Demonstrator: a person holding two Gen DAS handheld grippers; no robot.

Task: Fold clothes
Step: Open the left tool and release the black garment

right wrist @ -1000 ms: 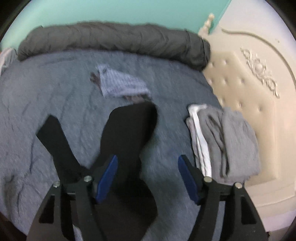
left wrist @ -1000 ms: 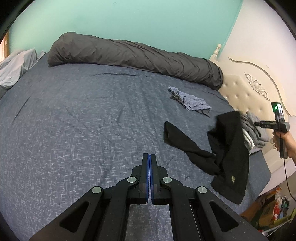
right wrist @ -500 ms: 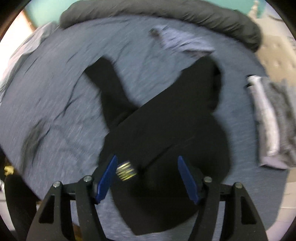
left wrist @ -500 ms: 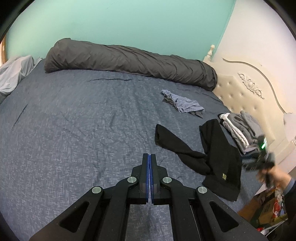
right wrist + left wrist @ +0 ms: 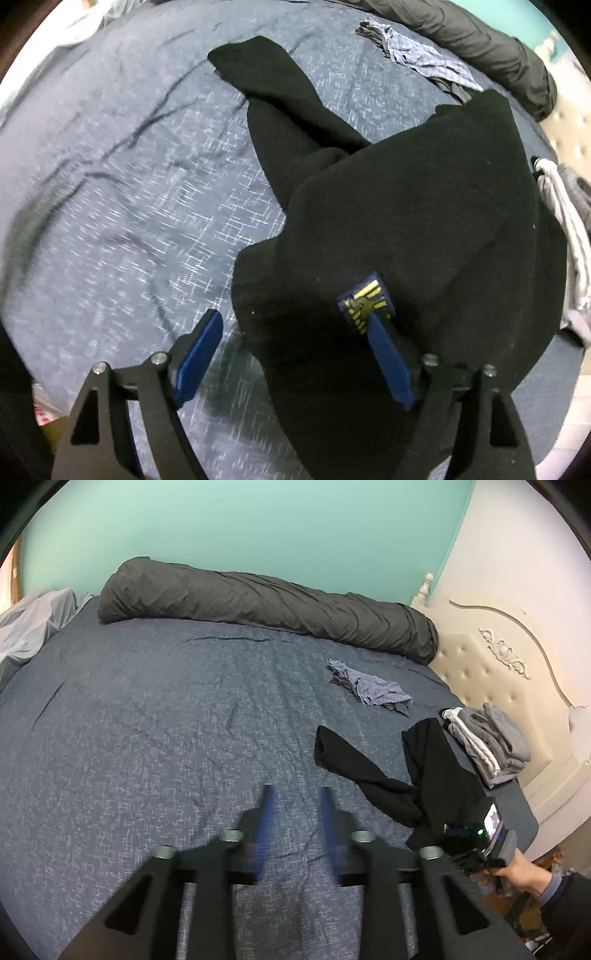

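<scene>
1. Left wrist view: left tongs point(image 5: 295, 805) have their blades apart with nothing between them, and they blur over bare sheet point(image 5: 147, 738).
2. Black garment point(image 5: 424, 775) lies ahead and right of the left tongs, crumpled. One limb runs up-left, another goes straight up, and the two bunch together where they join.
3. Right tongs point(image 5: 476, 834) sit at the near end of the black garment, well right of the left tongs, with a hand point(image 5: 517, 867) on the grip.
4. Other clothes lie beyond both tongs: a blue checked piece point(image 5: 373, 690) is loose, and a grey stack point(image 5: 487, 734) is folded by the headboard point(image 5: 498, 672).
5. Right wrist view: right tongs point(image 5: 295, 332) are wide apart and gripping nothing. The left blade is over sheet, and the right blade is over the black garment just below the label point(image 5: 365, 299).
6. The garment edge runs between the blades, so my read is that a grab at the near hem is being set up.
7. To do it well, get cloth between both blades before closing. Right now only one blade is over fabric, so shift right or drop onto the edge.
8. Take a single layer near the label corner, not the bunched middle.
9. Bring the left tongs over to the opposite near corner, so that both ends lift together and the limbs shake flat.
10. Risk: closing on sheet along with the garment. Keep the blades shallow.
</scene>
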